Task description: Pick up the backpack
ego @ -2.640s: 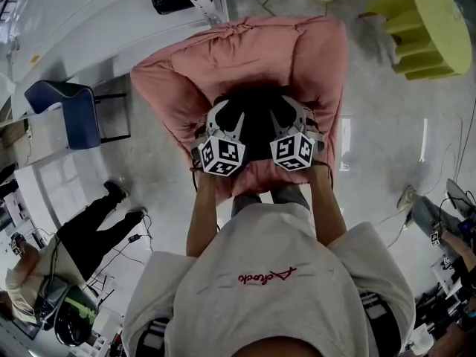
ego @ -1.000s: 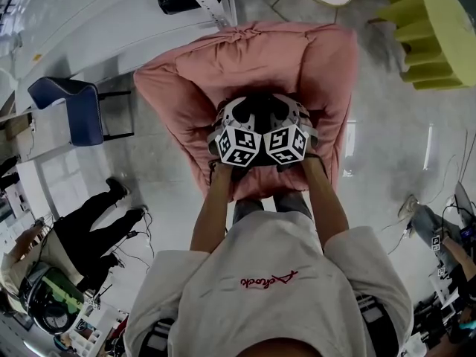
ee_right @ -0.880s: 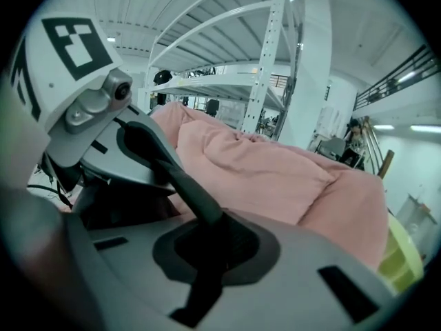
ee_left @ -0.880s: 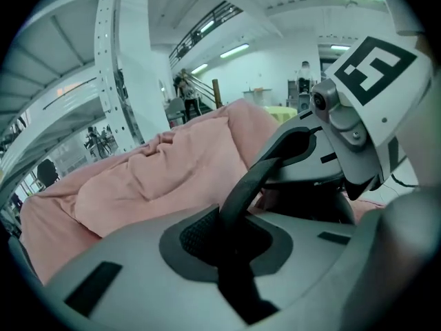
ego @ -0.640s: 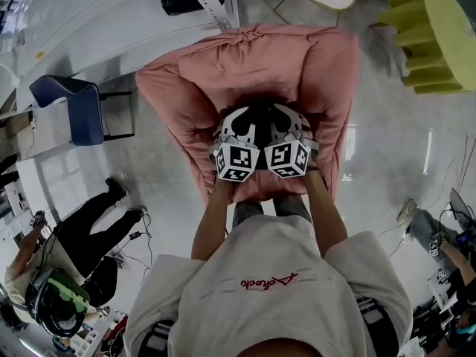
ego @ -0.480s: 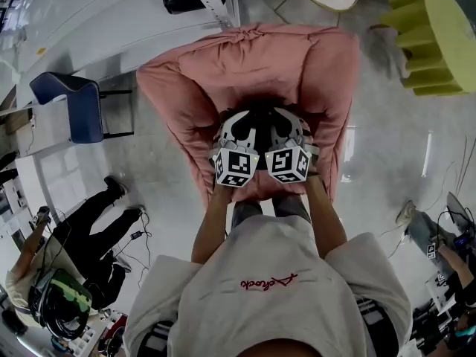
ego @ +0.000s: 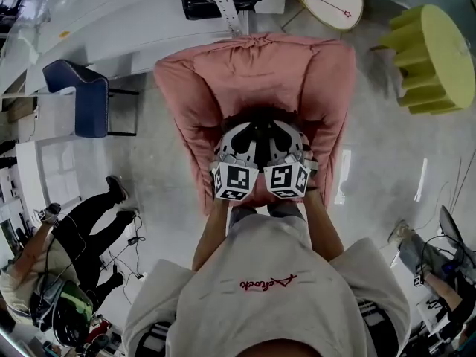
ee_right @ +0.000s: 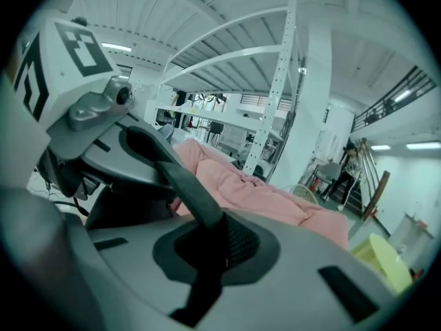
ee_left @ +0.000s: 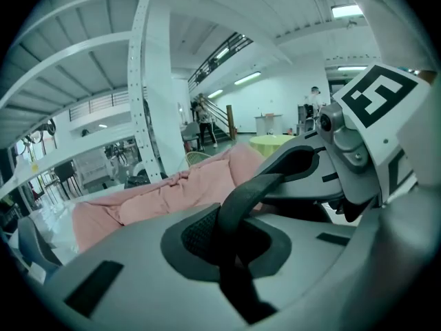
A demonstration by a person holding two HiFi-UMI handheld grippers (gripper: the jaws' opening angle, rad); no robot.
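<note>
Over a pink armchair (ego: pixel 253 69) at the centre of the head view, a person stands with both arms stretched forward. The person holds a gripper in each hand, the pair so close side by side that their marker cubes (ego: pixel 234 181) nearly touch. Just beyond them, against the seat and back cushion, lies the backpack (ego: pixel 259 119), visible only as a dark mass that the grippers mostly cover.

The left gripper (ee_left: pixel 231 243) is clenched on a black strap (ee_left: pixel 244 195). The strap rises out of its jaws and arcs to the right of its own view, towards the other gripper. Its jaws have just been closing, with the strap between them. The right gripper (ee_right: pixel 207 250) is clamped tight on what looks like the same strap, which leaves its jaws and runs up to the left of its view.

Setting the two grips so near each other probably shares the load on one loop. It should also keep the bag from swinging or tipping as it comes off the cushions. Both grippers point forward and somewhat down, which suits taking a strap from above. Whether the bag has cleared the seat cannot be told, since its underside is hidden.

A blue chair (ego: pixel 89 106) stands at the left and a yellow round seat (ego: pixel 431 58) at the upper right. Another person (ego: pixel 82 236) is at the lower left. All three are well apart from the armchair.
</note>
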